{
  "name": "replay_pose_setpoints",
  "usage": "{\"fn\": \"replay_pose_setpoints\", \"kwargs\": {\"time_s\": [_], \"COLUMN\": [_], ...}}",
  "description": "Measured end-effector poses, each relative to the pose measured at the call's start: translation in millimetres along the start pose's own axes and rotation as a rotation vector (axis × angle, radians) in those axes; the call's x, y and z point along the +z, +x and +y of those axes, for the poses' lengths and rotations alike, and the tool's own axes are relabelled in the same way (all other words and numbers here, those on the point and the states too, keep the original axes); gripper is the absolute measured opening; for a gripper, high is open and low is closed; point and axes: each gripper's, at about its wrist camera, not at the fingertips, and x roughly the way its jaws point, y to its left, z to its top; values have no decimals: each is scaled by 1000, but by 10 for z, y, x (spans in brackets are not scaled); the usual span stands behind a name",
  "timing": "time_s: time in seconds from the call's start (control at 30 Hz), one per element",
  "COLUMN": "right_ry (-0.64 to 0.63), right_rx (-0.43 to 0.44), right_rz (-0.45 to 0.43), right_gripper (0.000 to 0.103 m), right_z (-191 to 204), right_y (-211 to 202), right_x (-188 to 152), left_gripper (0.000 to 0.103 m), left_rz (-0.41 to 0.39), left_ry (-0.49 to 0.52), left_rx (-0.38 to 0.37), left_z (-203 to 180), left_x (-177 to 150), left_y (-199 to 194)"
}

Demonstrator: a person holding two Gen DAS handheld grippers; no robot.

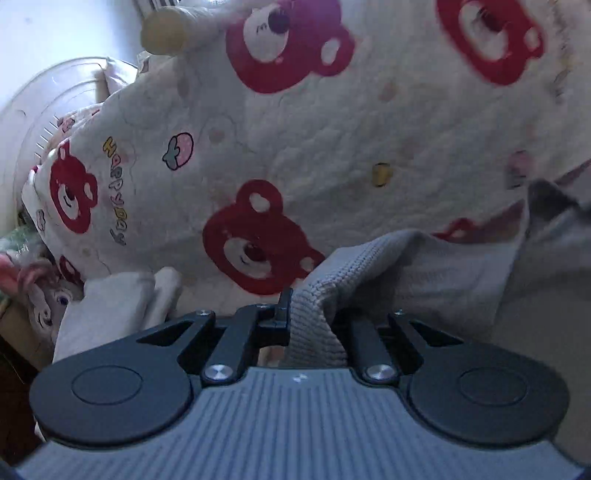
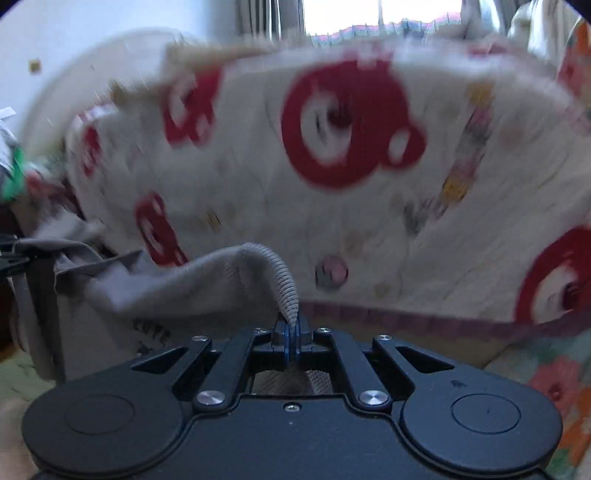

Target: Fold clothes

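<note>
A grey knit garment [image 1: 413, 273] with a ribbed hem hangs between both grippers above the bed. In the left wrist view my left gripper [image 1: 295, 314] is shut on its ribbed edge, which drapes over and hides the right finger. In the right wrist view my right gripper [image 2: 291, 332] is shut on another ribbed edge of the grey garment [image 2: 207, 277], whose cloth stretches away to the left. The other gripper [image 2: 11, 258] shows dark at that far left edge, holding the same cloth. Both views are blurred by motion.
A white quilt with red bear faces [image 1: 332, 147] covers the bed under the garment. Folded white cloth [image 1: 110, 306] and a plush toy [image 1: 40, 295] lie at the left. A round white fan [image 1: 48, 110] stands beyond. A window [image 2: 343, 14] is behind the bed.
</note>
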Motion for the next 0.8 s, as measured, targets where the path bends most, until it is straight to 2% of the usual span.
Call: {"fn": "replay_pose_setpoints", "kwargs": {"time_s": [0.03,0.07,0.1,0.13,0.17,0.2,0.27,0.33,0.43,0.53,0.67,0.8], "right_ry": [9,22,35,25,5,-24,-73,-84,-104,-94,-5,63], "right_rx": [-14,-26,-51,-89,-131,-153,-157,-83,39,139,245,306], "right_rz": [6,-5,-32,-56,-75,-77,-65,-38,23,79,134,175], "right_gripper": [4,6,16,24,41,42,42,42,42,42,42,42], "right_z": [-11,-19,-24,-4,28,84,198,288,391,439,438,458], "right_y": [275,483,665,829,984,1095,1235,1248,1158,1001,776,560], "right_x": [12,18,11,-21,-63,-143,-349,-653,-1164,-1652,-2194,-2630], "left_gripper": [10,16,23,39,41,41,39,39,38,38,41,41], "left_rz": [-5,18,40,63,86,116,171,216,322,406,443,455], "left_ry": [-2,-5,-7,-9,-12,-24,-92,-123,-80,-80,-73,-124], "left_rx": [26,43,59,75,91,89,-20,-142,-233,-328,-392,-428], "left_z": [-57,-109,-161,-213,-265,-310,-352,-403,-527,-598,-565,-415], "left_x": [-9,-52,-96,-139,-182,-256,-562,-945,-1489,-1895,-2163,-2215], "left_y": [169,302,434,567,699,806,797,679,422,115,-278,-453]}}
